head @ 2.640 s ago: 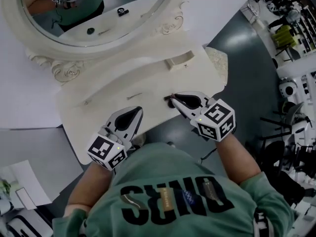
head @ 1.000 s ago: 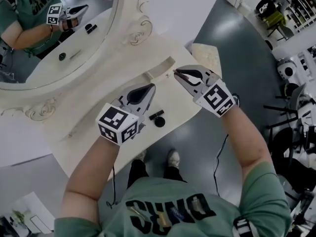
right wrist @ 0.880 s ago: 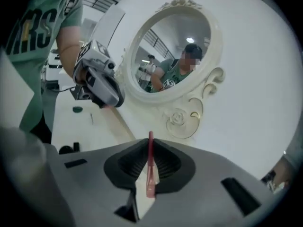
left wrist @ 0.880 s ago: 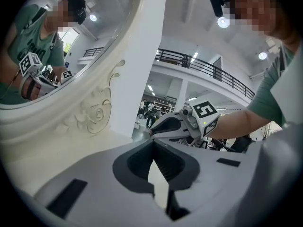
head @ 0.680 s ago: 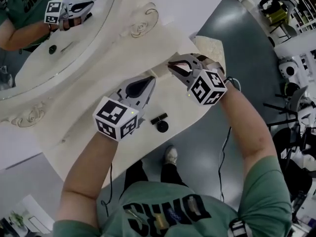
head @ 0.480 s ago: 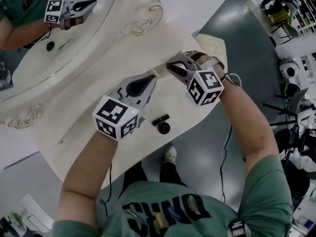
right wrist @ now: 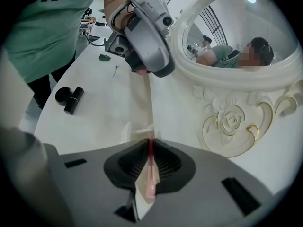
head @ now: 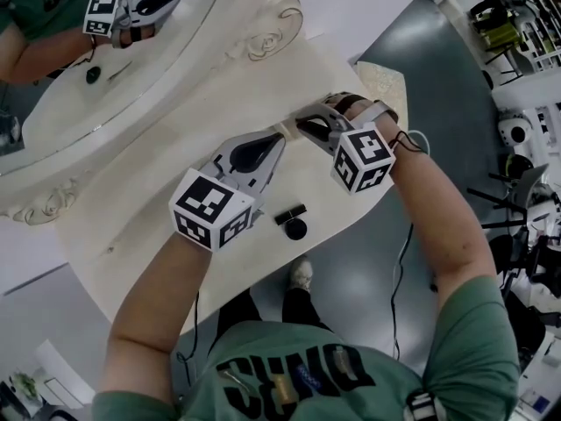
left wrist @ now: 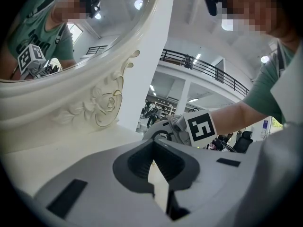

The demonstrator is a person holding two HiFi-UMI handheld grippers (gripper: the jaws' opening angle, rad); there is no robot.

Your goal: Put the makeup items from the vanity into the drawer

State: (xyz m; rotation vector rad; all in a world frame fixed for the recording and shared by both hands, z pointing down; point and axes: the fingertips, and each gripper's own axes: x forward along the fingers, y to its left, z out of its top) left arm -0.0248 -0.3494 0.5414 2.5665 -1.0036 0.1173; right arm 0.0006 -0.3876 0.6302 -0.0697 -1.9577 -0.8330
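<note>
A slim pink stick (right wrist: 149, 183) stands upright between the fingers of the right gripper (right wrist: 150, 145), which hold it by a narrow pinch and are just opening. It is above the far end of the cream-white vanity counter (head: 158, 226), close under the carved cream frame of the oval mirror (head: 263, 38). A small cream box-shaped compartment (right wrist: 127, 132) sits on the counter just ahead of those fingers; whether the stick's tip reaches into it cannot be told. The left gripper (head: 281, 138) points at the same spot from the other side, its tips near the right gripper's tips. Its fingers are drawn together at the tips with nothing between them. Nearer the counter's front edge lie a short black lipstick tube (head: 290, 213) and a round black pot (head: 296, 229), touching or almost touching each other. Farther along the counter rest a small dark green round item (right wrist: 104, 57) and a thin pin-like thing (right wrist: 116, 69). Grey floor (head: 368, 270) shows beyond the counter's edge.
</note>
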